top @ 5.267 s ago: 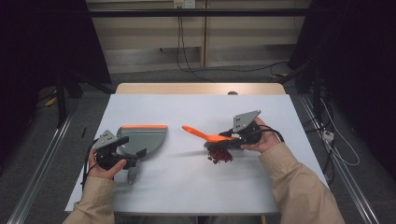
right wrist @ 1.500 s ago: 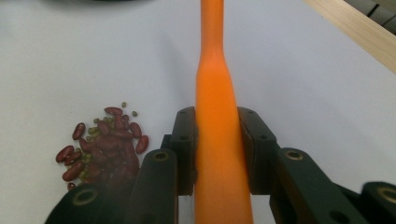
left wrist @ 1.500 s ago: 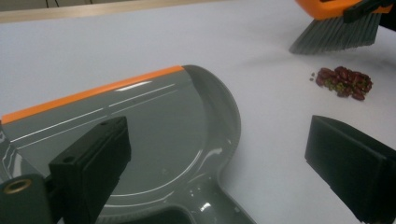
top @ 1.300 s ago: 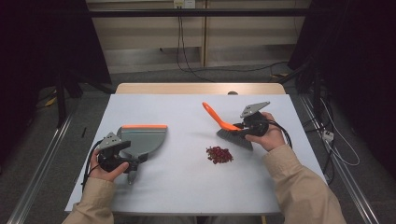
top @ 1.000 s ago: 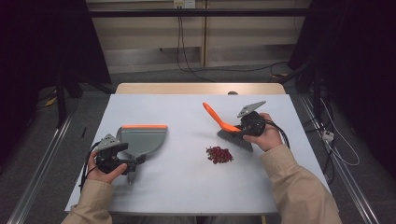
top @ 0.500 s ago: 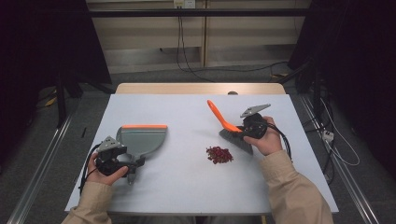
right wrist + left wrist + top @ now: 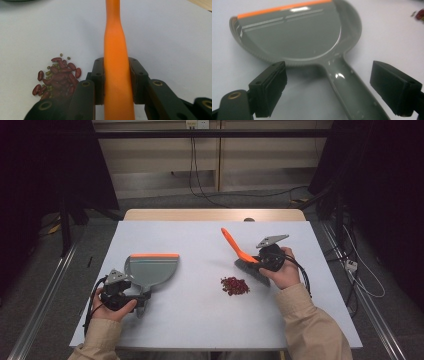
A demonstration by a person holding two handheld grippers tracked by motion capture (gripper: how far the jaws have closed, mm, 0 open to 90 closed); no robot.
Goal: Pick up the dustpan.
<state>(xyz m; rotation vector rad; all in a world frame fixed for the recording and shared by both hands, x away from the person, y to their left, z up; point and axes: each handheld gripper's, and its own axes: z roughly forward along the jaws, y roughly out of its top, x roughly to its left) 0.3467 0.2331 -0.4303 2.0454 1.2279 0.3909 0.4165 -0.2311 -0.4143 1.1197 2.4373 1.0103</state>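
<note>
My right gripper (image 7: 256, 261) is clamped on the orange handle of the hand brush (image 7: 234, 245); in the right gripper view both pads (image 7: 98, 75) press flat against the handle (image 7: 115, 62), which runs straight up between them. From the high view the handle slants up and away to the left, with the bristle head low at the table, just right of the pile of red beans and small green peas (image 7: 234, 285).

My left gripper (image 7: 121, 292) has its jaws spread wide, and they have just been closing a little. The dustpan handle (image 7: 352, 87) lies between the pads (image 7: 270, 87) without either touching it, so nothing is gripped yet.

The governing relation: the grey dustpan (image 7: 150, 270) rests flat on the table (image 7: 200, 330), its handle pointing toward me and its orange-edged lip (image 7: 154, 255) facing away. The handle's long axis runs roughly along my jaws, offset toward the right pad (image 7: 394, 87). I judge that closing squarely needs a small shift to centre it. The pile lies well to the dustpan's right, nearer my right hand (image 7: 282, 272).
</note>
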